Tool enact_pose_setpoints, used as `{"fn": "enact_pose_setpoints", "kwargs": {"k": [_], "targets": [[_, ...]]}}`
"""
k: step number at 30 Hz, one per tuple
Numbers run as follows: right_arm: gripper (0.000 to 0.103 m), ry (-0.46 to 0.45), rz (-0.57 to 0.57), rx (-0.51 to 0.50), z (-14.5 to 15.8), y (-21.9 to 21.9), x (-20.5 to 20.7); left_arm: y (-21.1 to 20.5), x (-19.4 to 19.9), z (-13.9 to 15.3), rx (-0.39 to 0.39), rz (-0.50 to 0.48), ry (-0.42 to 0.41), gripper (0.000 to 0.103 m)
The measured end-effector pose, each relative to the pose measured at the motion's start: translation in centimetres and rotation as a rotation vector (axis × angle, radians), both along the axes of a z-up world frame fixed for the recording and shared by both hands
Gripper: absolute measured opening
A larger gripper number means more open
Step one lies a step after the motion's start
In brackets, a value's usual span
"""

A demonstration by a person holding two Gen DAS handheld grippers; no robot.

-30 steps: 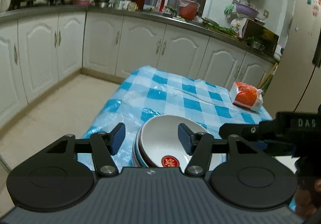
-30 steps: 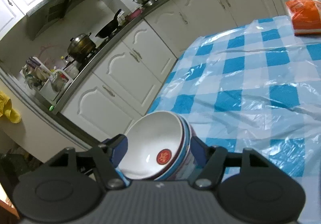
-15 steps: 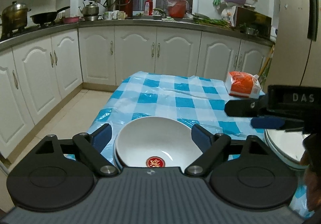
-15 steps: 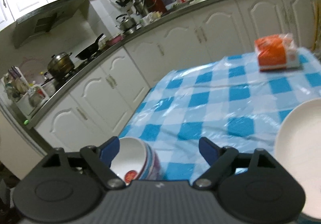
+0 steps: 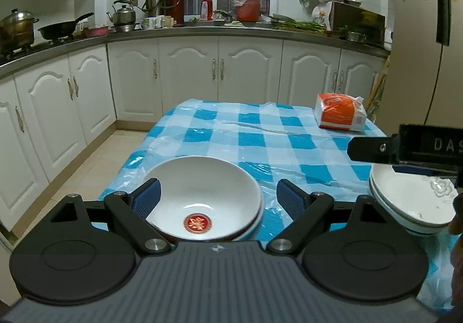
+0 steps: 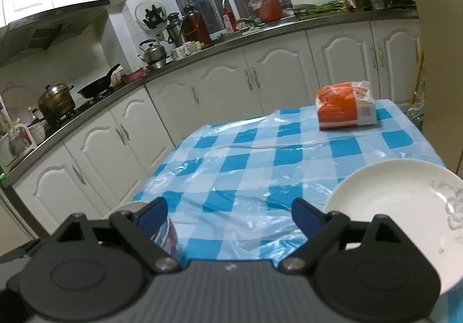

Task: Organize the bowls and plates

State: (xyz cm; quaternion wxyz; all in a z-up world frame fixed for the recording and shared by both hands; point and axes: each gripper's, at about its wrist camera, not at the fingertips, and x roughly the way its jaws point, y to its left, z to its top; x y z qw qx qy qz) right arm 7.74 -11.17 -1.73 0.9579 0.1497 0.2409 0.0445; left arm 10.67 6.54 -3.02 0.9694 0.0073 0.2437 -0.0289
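My left gripper points slightly downward with its jaws spread fully wide and gripping nothing, while my right gripper, angled likewise, is opening its jaws, nothing pressed between them.

Blue-white checked tablecloth under clear plastic. Orange-white packet at far right corner of it. White cabinets behind; kettle, black pan, steel pot on far-left counter; red bucket by tap.

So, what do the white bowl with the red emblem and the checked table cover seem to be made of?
The bowl looks like glazed ceramic: smooth, glossy white, with a printed red emblem. The blue-checked table cover looks like thin plastic film: shiny wrinkles and bright glare, though cloth may lie under it.
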Motion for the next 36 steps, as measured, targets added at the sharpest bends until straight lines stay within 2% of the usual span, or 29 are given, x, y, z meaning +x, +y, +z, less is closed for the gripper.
{"fn": "enact_pose_setpoints", "kwargs": {"k": [17,36], "targets": [[0.094,-0.047,-0.062,-0.052,0.3,0.6,-2.8,-0.1,-1.9,-0.3,-0.031,-0.027,-0.012,0.103],[0.094,-0.045,-0.102,-0.105,-1.0,0.9,-2.9,-0.5,-2.0,-0.9,-0.024,-0.021,0.012,0.103]]}}
